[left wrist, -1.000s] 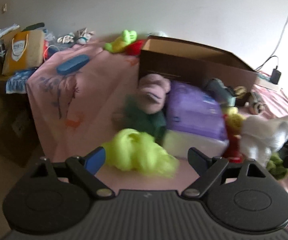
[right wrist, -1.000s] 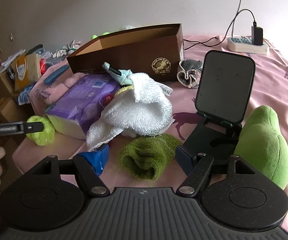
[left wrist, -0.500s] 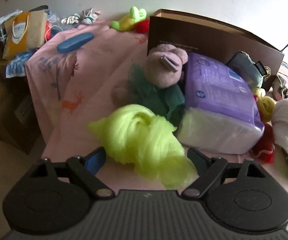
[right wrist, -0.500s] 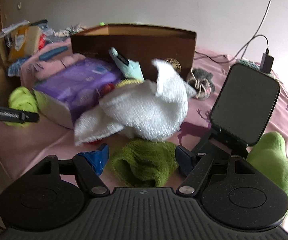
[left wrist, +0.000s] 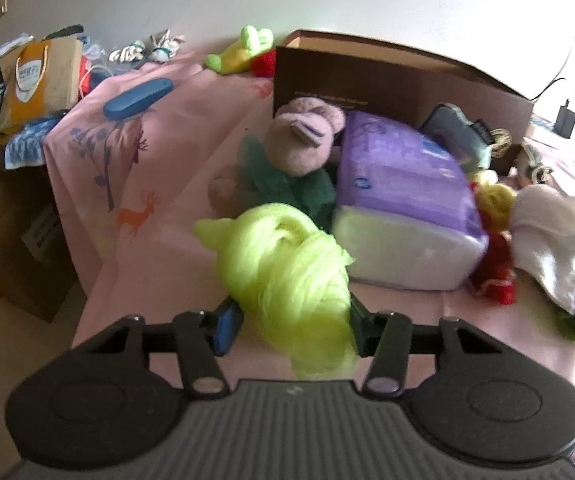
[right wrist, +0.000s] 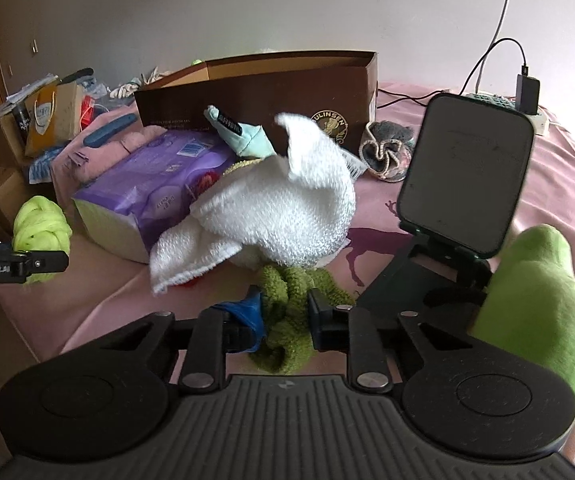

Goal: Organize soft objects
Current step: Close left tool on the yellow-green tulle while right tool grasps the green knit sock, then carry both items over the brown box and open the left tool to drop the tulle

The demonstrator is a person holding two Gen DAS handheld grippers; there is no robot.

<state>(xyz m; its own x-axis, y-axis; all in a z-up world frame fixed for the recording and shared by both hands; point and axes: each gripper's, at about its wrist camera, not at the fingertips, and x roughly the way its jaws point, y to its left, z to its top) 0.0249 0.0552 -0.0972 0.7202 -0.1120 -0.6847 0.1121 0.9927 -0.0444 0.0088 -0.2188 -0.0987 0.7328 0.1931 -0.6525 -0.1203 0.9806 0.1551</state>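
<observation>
Neon yellow-green scarf [left wrist: 287,268], knotted and gauzy, lies on the pink bed [left wrist: 159,184] by the purple pack [left wrist: 403,184]; left claw [left wrist: 289,322] has just been closing, pads touching its sides. Right claw [right wrist: 285,314] is clamped on the fuzzy olive-green knit [right wrist: 291,320], partly hidden under the white towel [right wrist: 279,208]. Left view is blurred.
</observation>
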